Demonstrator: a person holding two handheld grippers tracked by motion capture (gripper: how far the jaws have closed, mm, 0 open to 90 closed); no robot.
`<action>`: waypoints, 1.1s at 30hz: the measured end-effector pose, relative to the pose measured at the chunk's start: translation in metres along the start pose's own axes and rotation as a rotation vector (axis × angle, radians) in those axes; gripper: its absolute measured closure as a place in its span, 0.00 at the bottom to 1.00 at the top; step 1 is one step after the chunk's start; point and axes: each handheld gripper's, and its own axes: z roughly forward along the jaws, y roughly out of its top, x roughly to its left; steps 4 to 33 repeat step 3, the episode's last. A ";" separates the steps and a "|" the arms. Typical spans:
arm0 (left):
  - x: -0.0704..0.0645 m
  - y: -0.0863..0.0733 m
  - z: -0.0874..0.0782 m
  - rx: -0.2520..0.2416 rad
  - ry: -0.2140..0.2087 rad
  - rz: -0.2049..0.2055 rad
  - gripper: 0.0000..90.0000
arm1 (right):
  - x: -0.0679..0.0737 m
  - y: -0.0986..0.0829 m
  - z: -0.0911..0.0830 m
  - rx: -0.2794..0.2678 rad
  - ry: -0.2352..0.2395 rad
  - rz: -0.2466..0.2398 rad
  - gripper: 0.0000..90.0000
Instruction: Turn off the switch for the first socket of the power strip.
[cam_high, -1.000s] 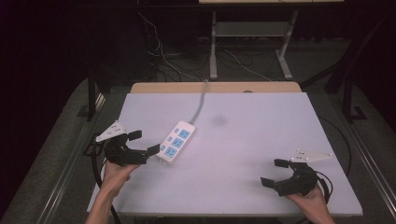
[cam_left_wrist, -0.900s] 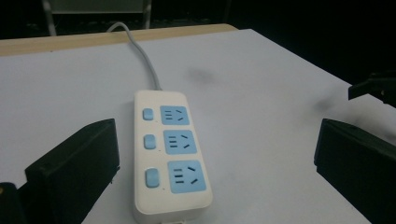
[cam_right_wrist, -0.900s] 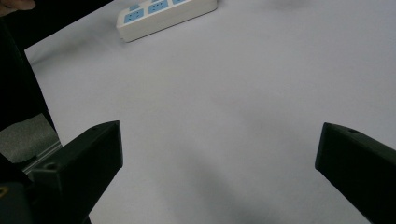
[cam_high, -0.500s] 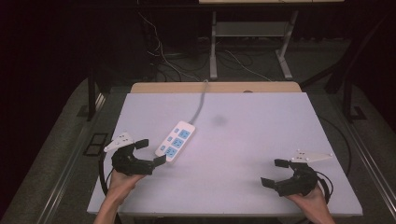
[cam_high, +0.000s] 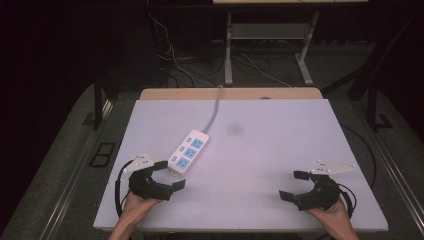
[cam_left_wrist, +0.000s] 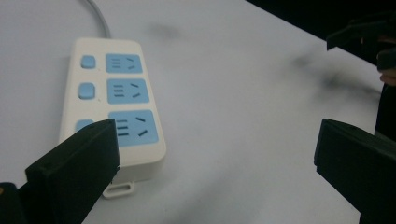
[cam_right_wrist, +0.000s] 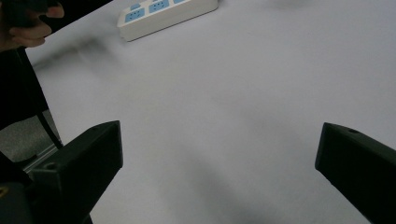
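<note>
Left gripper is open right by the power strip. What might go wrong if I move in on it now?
The left gripper sits off the near end of the power strip, one jaw overlapping its corner in the left gripper view; closing from there may only clip the corner and skid it across the table. The cord runs off the far edge and could tug back on a lift.

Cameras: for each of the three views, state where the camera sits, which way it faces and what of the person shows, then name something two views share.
High view: above the person's side, looking forward and down on the table; forearms and both grippers show.
Left gripper view: on the left gripper, facing the power strip; its open jaws show.
Right gripper view: on the right gripper, facing across the table; its open jaws show.
Shared: all show the power strip.
</note>
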 end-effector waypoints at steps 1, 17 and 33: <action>0.000 -0.001 0.001 0.011 -0.003 0.005 0.00 | 0.000 0.000 0.000 0.000 0.000 0.000 0.01; -0.002 -0.003 0.003 0.017 -0.007 0.008 0.00 | 0.000 0.000 0.000 -0.002 0.000 0.001 0.01; -0.002 -0.003 0.003 0.017 -0.007 0.008 0.00 | 0.000 0.000 0.000 -0.002 0.000 0.001 0.01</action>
